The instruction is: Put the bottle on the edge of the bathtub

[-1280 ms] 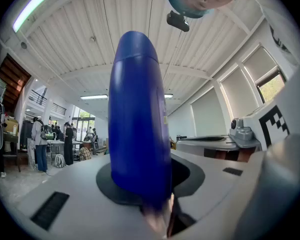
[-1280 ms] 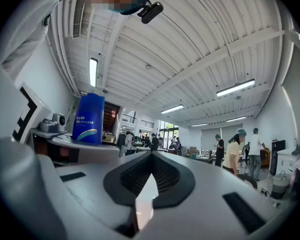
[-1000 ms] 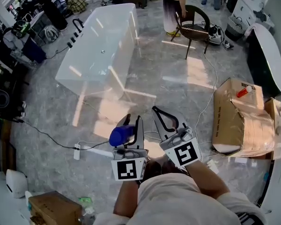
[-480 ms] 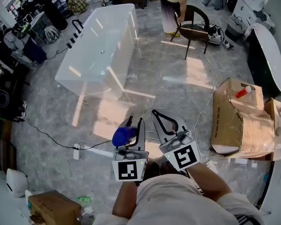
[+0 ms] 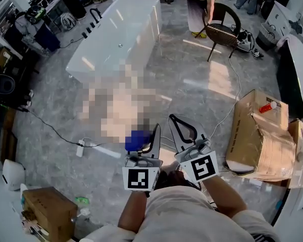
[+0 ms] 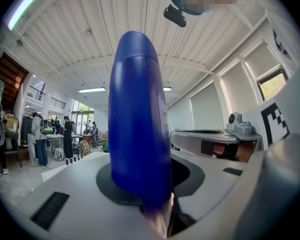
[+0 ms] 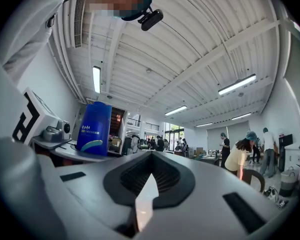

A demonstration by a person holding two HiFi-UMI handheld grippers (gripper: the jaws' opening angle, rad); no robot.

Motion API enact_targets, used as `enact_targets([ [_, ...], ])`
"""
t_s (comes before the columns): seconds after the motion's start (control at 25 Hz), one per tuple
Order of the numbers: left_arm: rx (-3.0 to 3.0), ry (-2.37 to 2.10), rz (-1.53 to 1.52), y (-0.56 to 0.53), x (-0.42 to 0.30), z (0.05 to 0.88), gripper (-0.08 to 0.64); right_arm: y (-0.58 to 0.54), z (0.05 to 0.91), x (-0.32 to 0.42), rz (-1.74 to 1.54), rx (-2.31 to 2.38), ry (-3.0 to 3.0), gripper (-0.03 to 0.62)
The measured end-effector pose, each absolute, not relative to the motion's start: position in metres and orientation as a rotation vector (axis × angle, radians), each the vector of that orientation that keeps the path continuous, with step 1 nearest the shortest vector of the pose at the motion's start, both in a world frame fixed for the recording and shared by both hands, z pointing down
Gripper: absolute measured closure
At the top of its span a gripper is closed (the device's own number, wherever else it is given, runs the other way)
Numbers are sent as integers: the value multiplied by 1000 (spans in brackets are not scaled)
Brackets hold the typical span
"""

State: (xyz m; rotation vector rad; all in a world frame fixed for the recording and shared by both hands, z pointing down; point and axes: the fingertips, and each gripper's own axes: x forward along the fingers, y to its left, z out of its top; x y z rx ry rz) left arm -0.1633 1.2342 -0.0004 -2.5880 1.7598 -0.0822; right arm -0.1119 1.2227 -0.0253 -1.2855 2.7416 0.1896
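Note:
A blue bottle [image 5: 136,140] is clamped between the jaws of my left gripper [image 5: 144,133], low in the head view's middle. In the left gripper view the bottle [image 6: 137,119] stands upright and fills the centre, with the jaws pressed to its sides. My right gripper [image 5: 171,119] is beside it on the right, its jaws meeting at the tips with nothing in them. From the right gripper view the bottle [image 7: 94,129] shows at the left. The white bathtub [image 5: 116,39] stands on the floor ahead, up and left of both grippers, and well apart from them.
A person stands by a dark chair [image 5: 223,32] at the top right. An open cardboard box [image 5: 257,135] lies on the right. A power strip [image 5: 81,148] and its cable cross the floor on the left. A dark tub [image 5: 298,69] is at the far right, a brown box [image 5: 45,210] bottom left.
Both grippers, with the bottle still in the left one, have moved forward across the floor. The white bathtub and the cardboard box have shifted in the head view.

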Motion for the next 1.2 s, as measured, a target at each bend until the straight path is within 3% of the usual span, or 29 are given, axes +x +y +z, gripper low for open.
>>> enact_targets([
  [1.2, -2724, 1665, -145, 1063, -239, 38, 440, 1053, 15, -186, 173, -1386, 2799, 588],
])
